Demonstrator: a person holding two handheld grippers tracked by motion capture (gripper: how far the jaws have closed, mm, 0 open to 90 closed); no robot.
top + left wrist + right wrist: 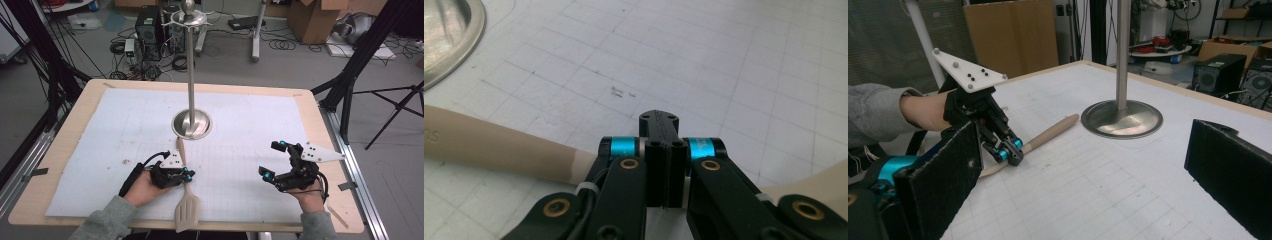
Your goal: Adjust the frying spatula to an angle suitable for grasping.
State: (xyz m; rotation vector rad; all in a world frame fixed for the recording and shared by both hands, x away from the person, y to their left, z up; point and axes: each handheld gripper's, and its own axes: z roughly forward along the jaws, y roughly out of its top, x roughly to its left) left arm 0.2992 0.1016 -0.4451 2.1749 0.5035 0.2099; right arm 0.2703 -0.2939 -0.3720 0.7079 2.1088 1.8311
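worktop (60, 150): pale wood board, rounded corners, carries everything; both tongs work over its near half.
mat (250, 120): white sheet with a faint grid, scuffed and marked, under both tongs.
stand (190, 75): polished metal pole on a round dished base, hook ring and ball on top; stands just beyond the left tongs, base well apart from the right tongs.
spatula (186, 210): beige, matte, likely silicone or plastic; slotted flat blade on the near side of the left tongs, round tapering handle running past them toward the stand base. Lies flat on the mat.
left tongs (186, 175): black linkage, blue anodised pivots, jaws closed right down on the spatula neck, pinching it from both sides.
right tongs (274, 161): same build, black foam-faced pads, jaws spread wide with nothing between; hovers over bare mat, well to the right of the spatula.
step: grip made, lift not started – the spatula lies on the mat, by my read.
next: probably raise it and hang it on the stand's hooks. Needs a firm pinch; the smooth round handle could roll or pivot under blade weight.
risk: tall thin pole, easy to knock.
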